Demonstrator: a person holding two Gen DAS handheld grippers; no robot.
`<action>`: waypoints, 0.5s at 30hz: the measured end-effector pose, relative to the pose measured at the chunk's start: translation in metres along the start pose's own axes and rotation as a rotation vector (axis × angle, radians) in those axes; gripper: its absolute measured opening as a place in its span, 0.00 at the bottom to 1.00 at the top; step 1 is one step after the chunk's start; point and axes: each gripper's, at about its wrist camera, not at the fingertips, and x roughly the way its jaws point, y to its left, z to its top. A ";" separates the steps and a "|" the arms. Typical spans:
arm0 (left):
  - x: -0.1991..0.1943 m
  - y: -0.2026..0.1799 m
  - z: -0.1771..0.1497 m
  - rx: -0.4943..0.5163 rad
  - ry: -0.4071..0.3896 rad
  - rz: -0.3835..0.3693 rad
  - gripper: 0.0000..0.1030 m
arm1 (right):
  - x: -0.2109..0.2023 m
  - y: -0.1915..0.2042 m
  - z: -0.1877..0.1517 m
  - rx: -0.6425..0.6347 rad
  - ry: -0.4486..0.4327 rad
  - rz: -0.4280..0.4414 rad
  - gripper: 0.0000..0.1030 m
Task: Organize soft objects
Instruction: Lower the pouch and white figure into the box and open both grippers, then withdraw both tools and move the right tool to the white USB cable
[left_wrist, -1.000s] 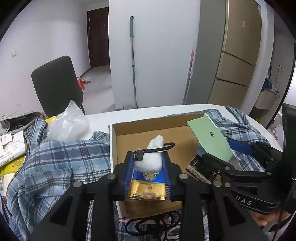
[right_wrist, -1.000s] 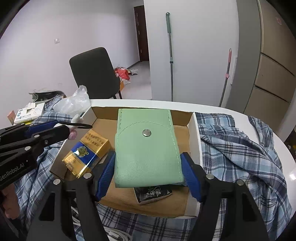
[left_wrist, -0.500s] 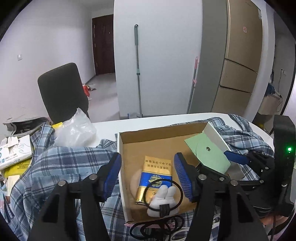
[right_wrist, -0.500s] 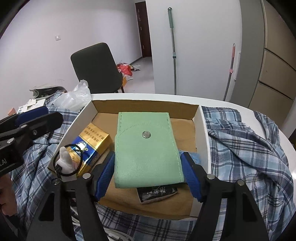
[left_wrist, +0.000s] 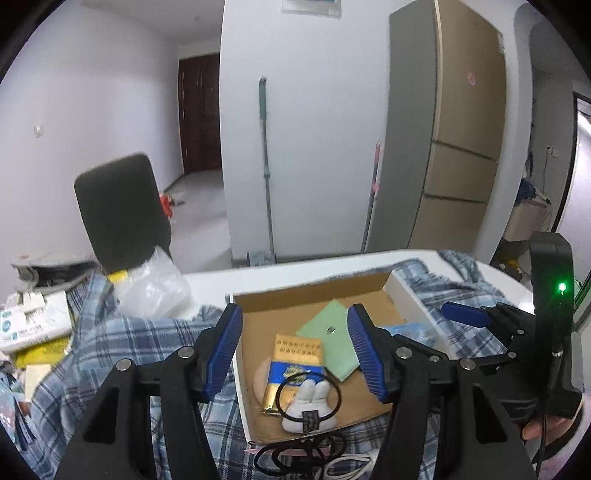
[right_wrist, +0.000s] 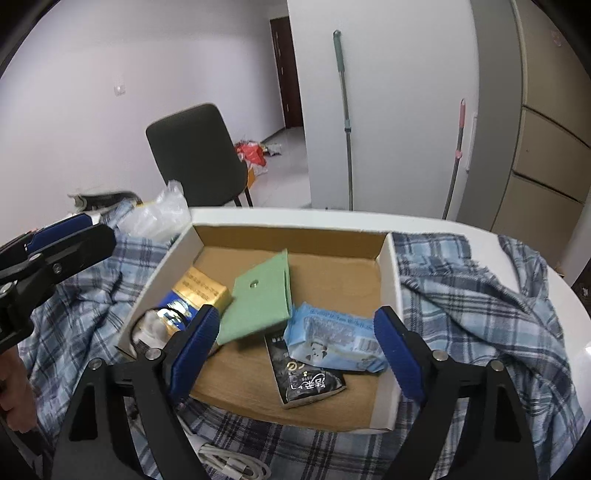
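Note:
An open cardboard box (right_wrist: 291, 234) (left_wrist: 306, 291) sits on a blue plaid shirt (right_wrist: 476, 295). In it lie a green snap pouch (right_wrist: 258, 299) (left_wrist: 332, 339), a gold-and-blue pack (right_wrist: 199, 291) (left_wrist: 293, 365), a white plush bunny on a black hair tie (left_wrist: 308, 404), a blue tissue pack (right_wrist: 332, 338) and a black sachet (right_wrist: 306, 380). My left gripper (left_wrist: 295, 350) is open and empty above the box's near left. My right gripper (right_wrist: 295, 350) is open and empty above the box's near edge. The left gripper also shows in the right wrist view (right_wrist: 55, 251).
The plaid shirt (left_wrist: 110, 350) covers much of the white round table (right_wrist: 369, 216). A clear plastic bag (left_wrist: 151, 288), papers and boxes (left_wrist: 29, 325) lie at the left. Black hair ties and a white cable (left_wrist: 306, 458) lie before the box. A black chair (right_wrist: 195, 155) stands behind.
My right gripper opened and let the green pouch drop into the box, then drew back. My left gripper, open since half a second ago, rose and pulled back from the pack and bunny.

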 end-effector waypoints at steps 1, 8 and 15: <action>-0.008 -0.002 0.003 0.002 -0.018 -0.002 0.60 | -0.007 0.000 0.003 0.004 -0.012 0.001 0.82; -0.072 -0.007 0.010 -0.007 -0.145 -0.026 0.60 | -0.066 0.003 0.014 0.011 -0.127 -0.012 0.82; -0.128 -0.002 -0.005 -0.004 -0.247 -0.024 0.60 | -0.114 0.022 0.004 -0.026 -0.213 -0.019 0.83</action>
